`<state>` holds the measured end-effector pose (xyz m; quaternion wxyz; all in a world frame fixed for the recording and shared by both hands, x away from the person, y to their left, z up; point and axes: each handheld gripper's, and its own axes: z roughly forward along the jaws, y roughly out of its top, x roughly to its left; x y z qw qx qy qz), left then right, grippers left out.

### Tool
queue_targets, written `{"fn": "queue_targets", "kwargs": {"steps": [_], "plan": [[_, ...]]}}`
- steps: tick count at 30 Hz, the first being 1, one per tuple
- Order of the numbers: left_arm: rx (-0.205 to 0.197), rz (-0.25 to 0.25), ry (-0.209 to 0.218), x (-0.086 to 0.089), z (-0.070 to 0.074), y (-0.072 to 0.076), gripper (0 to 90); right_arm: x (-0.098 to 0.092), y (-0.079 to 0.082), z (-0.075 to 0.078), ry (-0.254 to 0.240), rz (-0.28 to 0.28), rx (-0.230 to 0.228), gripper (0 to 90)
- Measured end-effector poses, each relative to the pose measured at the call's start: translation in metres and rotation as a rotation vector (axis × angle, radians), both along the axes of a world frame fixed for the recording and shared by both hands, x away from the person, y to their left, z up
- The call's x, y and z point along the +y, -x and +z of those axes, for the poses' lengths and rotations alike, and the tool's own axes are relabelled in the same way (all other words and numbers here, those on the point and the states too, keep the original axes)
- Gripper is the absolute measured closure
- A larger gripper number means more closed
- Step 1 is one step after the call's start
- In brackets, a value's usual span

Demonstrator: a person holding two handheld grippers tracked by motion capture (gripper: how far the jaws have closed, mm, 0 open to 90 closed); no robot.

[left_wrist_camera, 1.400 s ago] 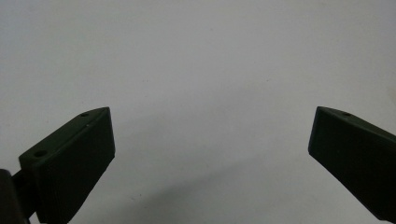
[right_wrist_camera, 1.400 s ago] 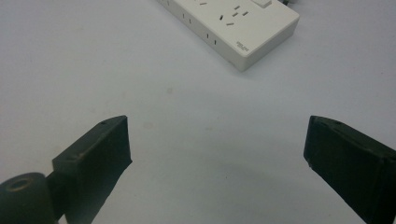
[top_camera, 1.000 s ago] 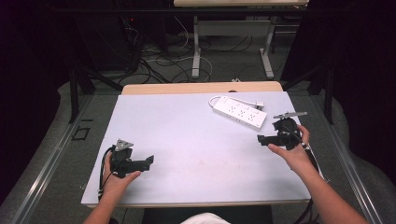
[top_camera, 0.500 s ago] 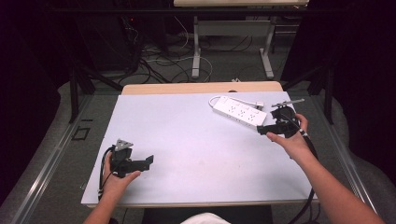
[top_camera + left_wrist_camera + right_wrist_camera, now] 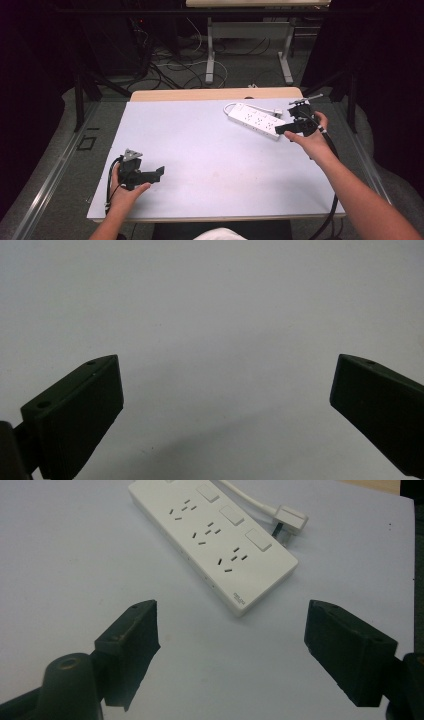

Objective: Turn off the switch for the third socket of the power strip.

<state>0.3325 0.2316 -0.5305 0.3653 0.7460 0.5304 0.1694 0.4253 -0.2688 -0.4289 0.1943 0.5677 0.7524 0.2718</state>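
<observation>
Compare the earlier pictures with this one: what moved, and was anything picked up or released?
The right tongs moved away from the person, toward the white power strip. Their jaws have just been closing a little but stand apart, with nothing between them; the strip lies just ahead, untouched. Nothing was picked up or released. The left tongs, open over bare table, and the strip with its plug stayed put.

My power strip is plain white, with dark socket slots in rows and pale square switches; its cable and plug are white too. The table is pale lilac-grey with a tan wooden edge. My right gripper is matte black.
</observation>
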Motion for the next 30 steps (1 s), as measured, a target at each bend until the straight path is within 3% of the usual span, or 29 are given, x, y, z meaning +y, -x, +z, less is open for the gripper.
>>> {"fn": "queue_targets", "kwargs": {"steps": [22, 30], "plan": [[-0.003, 0.002, 0.0, 0.0, -0.001, -0.001, 0.4, 0.011, -0.037, 0.015, 0.033, -0.024, 0.029, 26.9], [-0.001, 0.002, 0.0, 0.0, -0.001, -0.001, 0.4, 0.015, -0.051, 0.014, 0.024, -0.033, 0.046, 30.2]]}}
